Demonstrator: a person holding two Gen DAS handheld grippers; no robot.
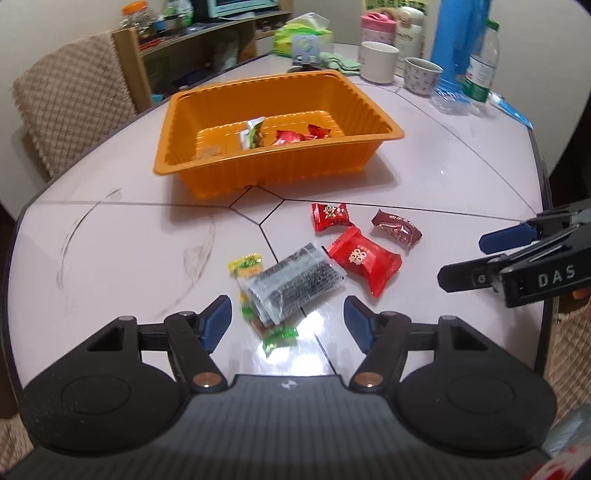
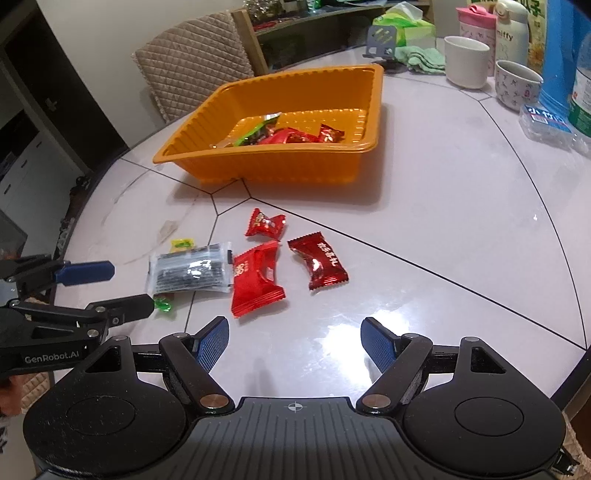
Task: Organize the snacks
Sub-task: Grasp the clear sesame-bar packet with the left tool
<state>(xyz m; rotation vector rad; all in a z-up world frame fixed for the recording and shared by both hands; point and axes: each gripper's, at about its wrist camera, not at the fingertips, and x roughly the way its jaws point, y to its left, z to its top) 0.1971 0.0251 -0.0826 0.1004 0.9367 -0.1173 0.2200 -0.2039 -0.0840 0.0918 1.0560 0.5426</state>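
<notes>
An orange tray [image 1: 258, 173] stands mid-table and holds a green-and-white packet [image 1: 253, 134] and red candies [image 1: 286, 138]. In front of it lie loose snacks: a grey-black packet [image 1: 295, 284] on top of yellow-green wrappers [image 1: 247, 266], a green candy [image 1: 279, 336], a large red packet [image 1: 364, 260], a small red candy [image 1: 330, 216] and a dark red candy [image 1: 397, 230]. My left gripper [image 1: 286, 306] is open, its pads on either side of the grey packet's near end and apart from it. My right gripper [image 2: 293, 326] is open over bare table, just short of the large red packet [image 2: 255, 277].
Behind the tray stand a white cup [image 1: 378, 61], a patterned cup [image 1: 421, 75], a blue bag [image 1: 458, 40], a water bottle [image 1: 482, 62] and a tissue box [image 1: 303, 31]. A quilted chair [image 1: 70, 99] sits at the far left. The table's edge [image 1: 539, 184] runs along the right.
</notes>
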